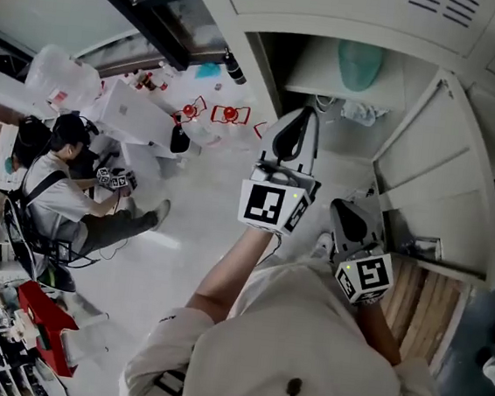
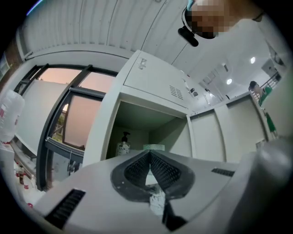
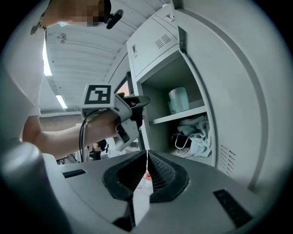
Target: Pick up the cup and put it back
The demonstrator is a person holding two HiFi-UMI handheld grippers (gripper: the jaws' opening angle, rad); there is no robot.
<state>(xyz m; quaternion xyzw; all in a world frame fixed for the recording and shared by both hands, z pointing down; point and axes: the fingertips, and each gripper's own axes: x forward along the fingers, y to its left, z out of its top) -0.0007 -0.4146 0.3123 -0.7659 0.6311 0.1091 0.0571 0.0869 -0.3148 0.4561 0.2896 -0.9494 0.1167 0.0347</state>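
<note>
Head view: an open grey metal locker (image 1: 336, 28) fills the top. A pale green translucent plastic cup (image 1: 360, 64) stands on the locker's upper shelf, with no gripper touching it. The left gripper (image 1: 297, 123) is just outside the locker's opening, and the right gripper (image 1: 348, 216) is farther out from it. The locker's door (image 1: 435, 168) is swung wide to the right, so the opening is unobstructed.

Left gripper view: the left gripper's (image 2: 149, 153) jaws are clenched together on nothing. Beyond them, inside the locker (image 2: 151, 82), the cup's rim (image 2: 154, 147) shows beside a white pump bottle (image 2: 122, 147) labelled "LUX". There is free space above both.

Right gripper view: the right gripper's (image 3: 147, 157) jaws are also pressed together and empty. The cup (image 3: 178, 100) sits near the front edge of the locker's (image 3: 197, 55) shelf, and crumpled white bags (image 3: 194, 135) lie below it. The left gripper (image 3: 137, 103) is at the opening, apart from the cup.
</note>
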